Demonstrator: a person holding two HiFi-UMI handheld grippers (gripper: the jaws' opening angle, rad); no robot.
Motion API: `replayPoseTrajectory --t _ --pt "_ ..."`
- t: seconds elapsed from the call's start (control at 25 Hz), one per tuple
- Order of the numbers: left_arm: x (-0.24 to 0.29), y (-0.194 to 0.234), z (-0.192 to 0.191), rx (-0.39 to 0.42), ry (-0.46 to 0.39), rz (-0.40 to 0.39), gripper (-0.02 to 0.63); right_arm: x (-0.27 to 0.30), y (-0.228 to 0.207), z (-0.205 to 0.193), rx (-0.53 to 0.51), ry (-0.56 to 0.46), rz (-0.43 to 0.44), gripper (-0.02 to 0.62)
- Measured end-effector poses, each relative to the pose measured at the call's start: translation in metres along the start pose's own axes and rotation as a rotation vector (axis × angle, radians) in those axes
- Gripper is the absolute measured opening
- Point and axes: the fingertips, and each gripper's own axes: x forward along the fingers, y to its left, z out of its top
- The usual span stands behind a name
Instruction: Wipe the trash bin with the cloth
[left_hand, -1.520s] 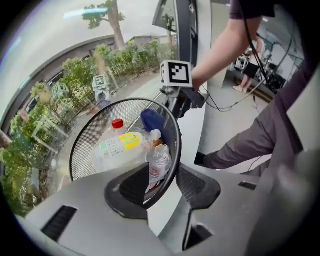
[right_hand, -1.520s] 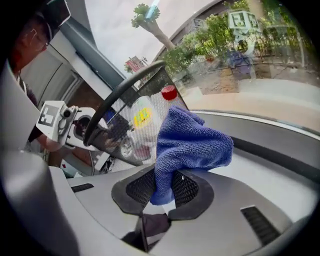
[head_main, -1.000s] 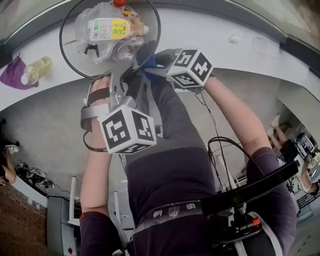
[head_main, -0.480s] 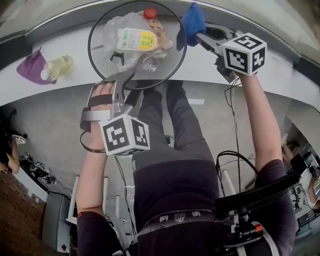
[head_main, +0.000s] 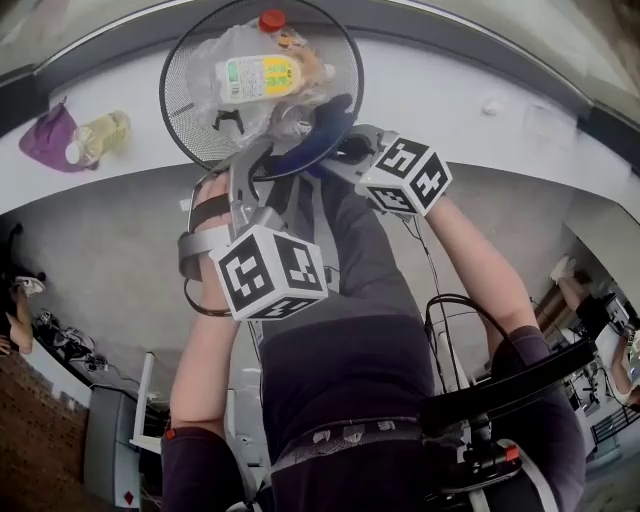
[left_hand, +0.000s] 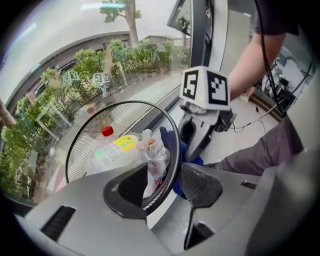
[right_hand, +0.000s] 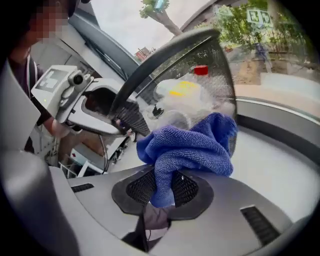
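A black mesh trash bin (head_main: 190, 125) stands on a white ledge with plastic bottles (head_main: 255, 75) inside. My left gripper (head_main: 258, 160) is at the bin's near rim. In the left gripper view the bin's (left_hand: 85, 145) rim runs between the jaws of the left gripper (left_hand: 167, 187); they are closing, with a gap still on the right pad's side. My right gripper (head_main: 345, 155) is shut on a blue cloth (head_main: 325, 125). The right gripper (right_hand: 162, 187) pinches the cloth (right_hand: 195, 145) between its pads, bunched against the bin's (right_hand: 210, 70) outer mesh.
A purple cloth (head_main: 45, 140) and a yellowish bottle (head_main: 95, 135) lie on the ledge (head_main: 480, 80) left of the bin. The person's legs and a cable (head_main: 440, 300) are below the grippers. A window with greenery is behind the bin.
The right gripper with the blue cloth has come down and left from the bin's far right rim to its near right side. The left gripper stays at the near rim.
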Motion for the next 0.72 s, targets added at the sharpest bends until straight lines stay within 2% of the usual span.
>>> replayPoseTrajectory --t 0.12,0.28,0.4,0.56,0.64,0.72 --pt "0.002 -0.005 0.005 -0.019 -0.010 -0.012 0.186 0.021 0.023 -0.008 0.025 0.004 0.060 0.067" --pt "-0.006 -0.016 0.005 0.034 -0.044 -0.075 0.189 0.015 0.018 -0.014 0.092 -0.010 0.059 0.067" --pt "-0.016 -0.005 -0.013 0.136 -0.014 -0.047 0.204 -0.015 -0.017 -0.008 0.115 -0.041 -0.031 0.067" --pt "-0.008 0.004 -0.041 0.262 0.064 -0.027 0.204 -0.087 -0.094 0.041 0.252 -0.229 -0.220 0.068" --pt "-0.008 0.007 -0.042 0.266 0.060 -0.009 0.204 -0.113 -0.117 0.071 0.241 -0.304 -0.294 0.068" --pt "-0.009 0.009 -0.039 0.223 0.045 0.000 0.204 -0.121 -0.124 0.094 0.196 -0.338 -0.314 0.067"
